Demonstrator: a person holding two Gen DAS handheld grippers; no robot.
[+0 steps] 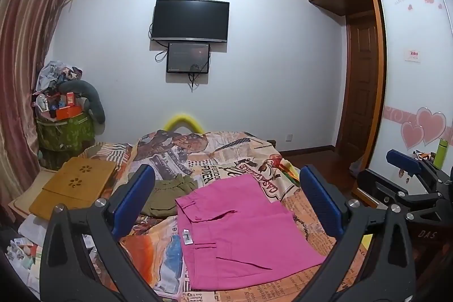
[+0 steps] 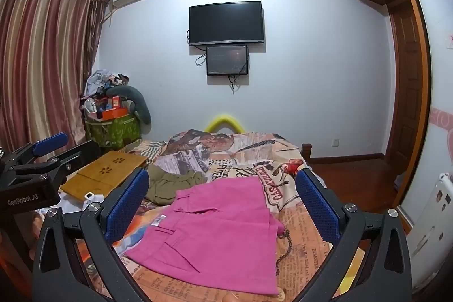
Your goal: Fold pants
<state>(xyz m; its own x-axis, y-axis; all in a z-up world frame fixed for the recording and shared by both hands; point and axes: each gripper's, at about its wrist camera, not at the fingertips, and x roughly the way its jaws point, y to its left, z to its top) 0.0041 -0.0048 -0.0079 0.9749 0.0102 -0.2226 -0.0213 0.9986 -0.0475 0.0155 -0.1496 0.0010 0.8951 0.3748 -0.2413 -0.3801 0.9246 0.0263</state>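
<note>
Left wrist view: left claw (image 1: pixel 226 203) jaws wide apart, holding nothing, hovering above the bed (image 1: pixel 305 220). Its frame cuts off the near corners of the pink pants (image 1: pixel 240 234); bottom edge runs to the picture border. Right claw (image 1: pixel 407 169) at far right, mostly out of shot, only one blue pad clear. Olive garment (image 1: pixel 170 194) partly behind the left pad. Pants lie flat on the patterned bedspread, folded into a compact block, waistband with white tag facing left, pocket slits visible.

Right wrist view: right claw (image 2: pixel 222 203) jaws also wide apart, empty, above the bed (image 2: pixel 305 231). Pink pants (image 2: pixel 215 239) sit between the pads, fully on the bed, near edge partly clipped by frame. Left claw (image 2: pixel 48 143) at left edge, body blocks its jaws. Tag text unreadable.
</note>
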